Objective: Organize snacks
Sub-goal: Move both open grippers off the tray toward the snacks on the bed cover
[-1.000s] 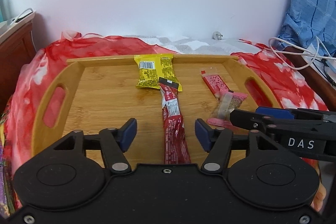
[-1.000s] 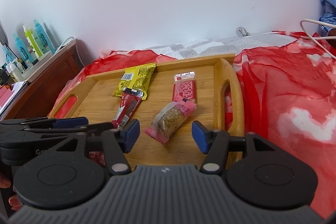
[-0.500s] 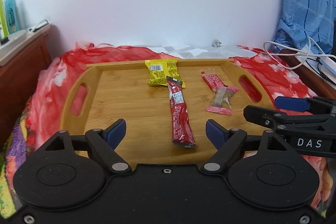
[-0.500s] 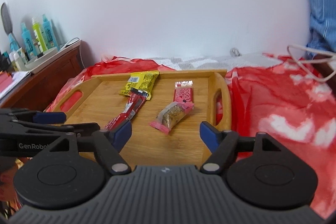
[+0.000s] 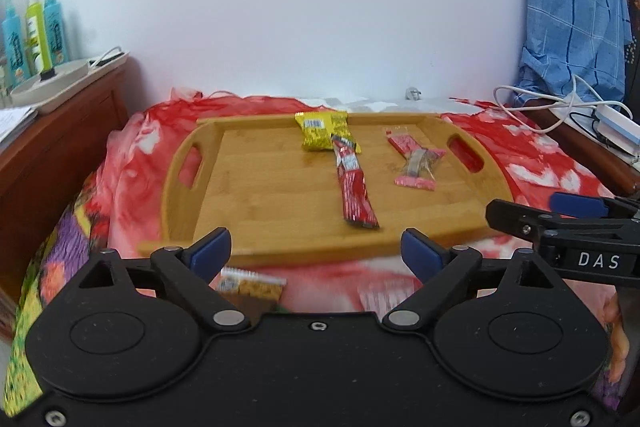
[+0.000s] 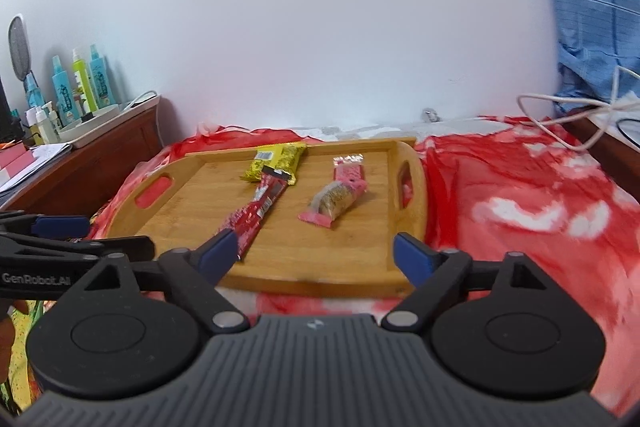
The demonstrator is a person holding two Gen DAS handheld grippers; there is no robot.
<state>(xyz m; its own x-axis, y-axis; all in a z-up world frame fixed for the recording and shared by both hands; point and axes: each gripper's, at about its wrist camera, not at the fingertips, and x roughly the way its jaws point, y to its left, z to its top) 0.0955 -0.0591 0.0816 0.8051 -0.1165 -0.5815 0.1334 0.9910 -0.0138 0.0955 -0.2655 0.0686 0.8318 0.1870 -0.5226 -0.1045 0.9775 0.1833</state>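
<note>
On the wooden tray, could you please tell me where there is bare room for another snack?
The tray is bare from its left handle to the long red packet. Its right half is crowded: yellow packet, small red packet, clear-wrapped bar.

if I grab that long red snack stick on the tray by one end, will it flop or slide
The long red snack stick lies flat, thin and crinkled, so it probably droops from one end. Its glossy wrapper may slip on the smooth wooden tray. It looks light, and its far end overlaps the yellow packet, which might get nudged.

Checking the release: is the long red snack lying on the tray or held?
Lying on the wooden tray. The long red snack rests flat, its far end overlapping the yellow packet.
</note>
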